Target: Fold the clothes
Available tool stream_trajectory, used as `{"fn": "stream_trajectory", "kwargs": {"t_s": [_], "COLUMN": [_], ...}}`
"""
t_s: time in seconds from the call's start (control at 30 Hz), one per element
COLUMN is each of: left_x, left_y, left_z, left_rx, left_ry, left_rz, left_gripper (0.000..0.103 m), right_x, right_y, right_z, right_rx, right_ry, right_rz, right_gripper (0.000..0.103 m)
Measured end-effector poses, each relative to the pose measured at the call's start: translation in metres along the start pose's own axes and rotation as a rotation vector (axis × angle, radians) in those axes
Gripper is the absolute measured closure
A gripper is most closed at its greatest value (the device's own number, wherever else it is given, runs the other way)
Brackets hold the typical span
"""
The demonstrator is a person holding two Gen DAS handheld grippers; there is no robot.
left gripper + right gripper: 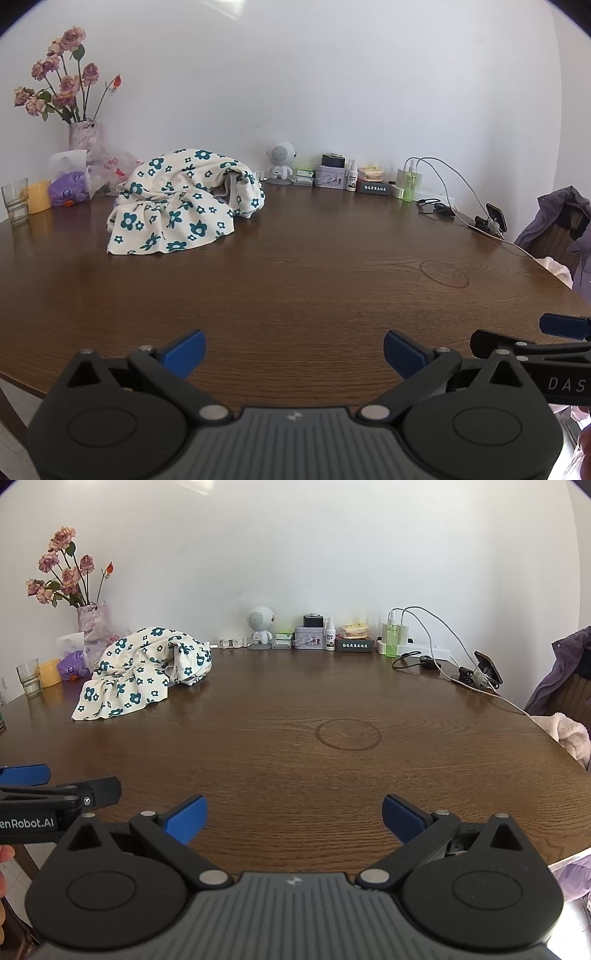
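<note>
On wood-grain table (295, 295), crumpled floral cotton garment (184, 206), soft heap.

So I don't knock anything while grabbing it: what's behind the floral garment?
Behind the floral garment, toward the wall, plastic bags and a flower vase show. Anything directly behind or beneath the heap is covered.

This is a lived-in room of a home. A round dark-brown wooden bench (295, 280) stands against a plain white wall, and its far edge is crowded with household odds and ends: a vase of dried pink roses (79, 129), a clear drinking glass (15, 201), a small white robot-shaped speaker (260, 626), a green spray bottle (392, 637) and white charging cables (436, 627). A purple jacket (561, 664) hangs over a chair at the right.
</note>
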State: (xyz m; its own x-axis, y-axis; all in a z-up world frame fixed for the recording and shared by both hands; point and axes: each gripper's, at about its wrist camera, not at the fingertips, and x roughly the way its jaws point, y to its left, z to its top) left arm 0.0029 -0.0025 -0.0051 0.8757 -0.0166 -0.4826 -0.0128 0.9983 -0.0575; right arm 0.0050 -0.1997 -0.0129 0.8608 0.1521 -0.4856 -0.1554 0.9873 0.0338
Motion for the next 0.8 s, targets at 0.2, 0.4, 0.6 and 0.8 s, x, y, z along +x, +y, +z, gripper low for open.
{"fn": "stream_trajectory", "kwargs": {"t_s": [0.2, 0.4, 0.6, 0.8], "left_x": [0.0000, 0.0000, -0.0007, -0.0010], "left_y": [0.0008, 0.0015, 0.0017, 0.0011], "left_z": [-0.0007, 0.0002, 0.0013, 0.0023], "left_rx": [-0.001, -0.003, -0.006, -0.003], "left_ry": [-0.003, -0.007, -0.013, -0.016], "left_rz": [0.000, 0.000, -0.002, -0.004], "left_gripper": [0.000, 0.000, 0.000, 0.000], "right_x": [0.0000, -0.0007, -0.0005, -0.0012], "right_y": [-0.0012, -0.0010, -0.0005, 0.0004], "right_z": [0.0017, 0.0028, 0.0043, 0.0046], "right_rx": [-0.001, -0.006, -0.007, -0.008], "right_ry": [0.001, -0.004, -0.007, -0.010], "right_rz": [0.002, 0.003, 0.001, 0.003], "right_gripper": [0.000, 0.000, 0.000, 0.000]}}
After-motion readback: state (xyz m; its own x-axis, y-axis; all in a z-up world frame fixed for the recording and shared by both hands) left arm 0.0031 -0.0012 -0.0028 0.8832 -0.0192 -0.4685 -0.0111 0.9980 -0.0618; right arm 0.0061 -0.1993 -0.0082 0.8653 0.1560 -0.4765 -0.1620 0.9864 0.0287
